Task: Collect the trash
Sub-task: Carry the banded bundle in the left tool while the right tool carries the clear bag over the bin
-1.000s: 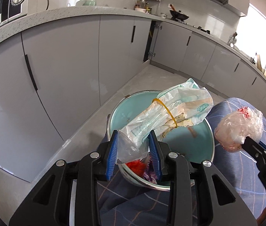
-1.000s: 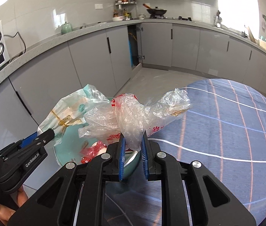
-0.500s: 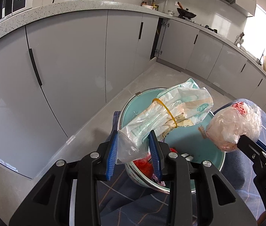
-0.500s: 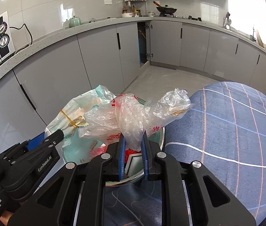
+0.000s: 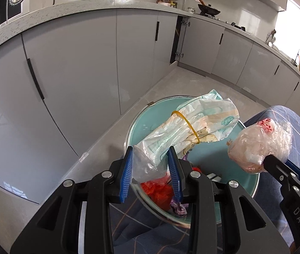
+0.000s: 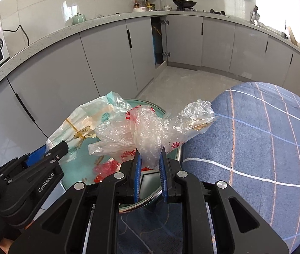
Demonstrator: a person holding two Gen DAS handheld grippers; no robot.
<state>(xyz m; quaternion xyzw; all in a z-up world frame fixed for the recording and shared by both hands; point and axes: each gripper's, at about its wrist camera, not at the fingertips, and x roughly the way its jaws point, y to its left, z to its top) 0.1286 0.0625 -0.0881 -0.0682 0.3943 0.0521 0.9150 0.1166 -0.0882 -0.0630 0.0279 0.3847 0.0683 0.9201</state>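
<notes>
Hovering over the teal bin [image 5: 141, 127], left gripper [image 5: 151, 170] clenched on a rubber-banded wrapper [image 5: 194, 127], right gripper [image 6: 150, 169] on a crumpled clear bag [image 6: 147, 135]; both light, soft, slippery, best pinched at bunched ends.

Two grippers are counted: the left gripper [image 5: 151, 168] and the right gripper [image 6: 150, 167]. Two plastic bags are counted, one clamped in each: a printed bag [image 5: 194, 131] bound by one yellow rubber band [image 5: 187, 124], and a crumpled clear bag [image 6: 150, 131]. One teal bin [image 5: 211, 158] is seen below both tongs, with one red wrapper [image 5: 158, 190] and one purple wrapper [image 5: 178, 208] inside.
</notes>
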